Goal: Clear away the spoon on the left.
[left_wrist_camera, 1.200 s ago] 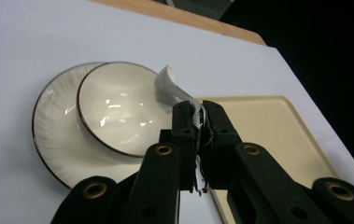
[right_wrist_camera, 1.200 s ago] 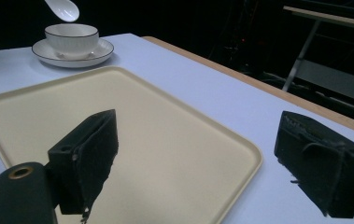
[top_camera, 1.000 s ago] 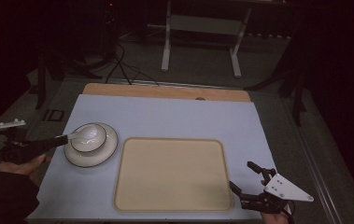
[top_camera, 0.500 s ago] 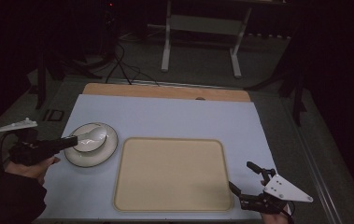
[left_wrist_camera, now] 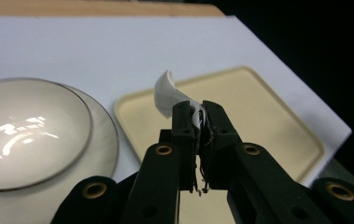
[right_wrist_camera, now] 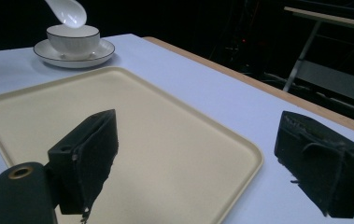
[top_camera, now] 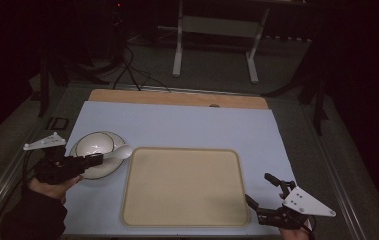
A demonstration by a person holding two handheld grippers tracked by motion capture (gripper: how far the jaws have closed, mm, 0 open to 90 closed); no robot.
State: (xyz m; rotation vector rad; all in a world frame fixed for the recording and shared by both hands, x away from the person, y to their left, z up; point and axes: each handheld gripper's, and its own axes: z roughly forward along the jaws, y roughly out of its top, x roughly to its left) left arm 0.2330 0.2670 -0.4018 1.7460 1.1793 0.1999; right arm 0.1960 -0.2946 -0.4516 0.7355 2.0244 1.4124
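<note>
Dark floor and the legs of a metal stand lie beyond the desk (top_camera: 177, 120), which carries a pale blue mat under all the things. I take the tray (top_camera: 184, 187) as my landmark. Just off its far left corner stands a white bowl (top_camera: 95, 145) on a saucer (top_camera: 108, 170), and my left tool (top_camera: 97, 159) has its jaws clamped tight on the handle of a white ceramic spoon (top_camera: 119, 152).

I judge the step in hand to be carrying the spoon away from the bowl towards the tray. To do it well I would keep the squeeze firm, since the glazed handle looks slippery and is held only near its end, keep the spoon level, and clear the bowl's rim before swinging over the tray's raised lip, then lower it flat before letting go.

From the left gripper view the spoon (left_wrist_camera: 169, 93) sticks out straight ahead of the tool's tips, its bowl end curving up, poised above the gap between saucer and tray's left edge.

My right tool (top_camera: 264, 200) waits at the tray's near right corner, jaws spread wide and holding nothing.
</note>
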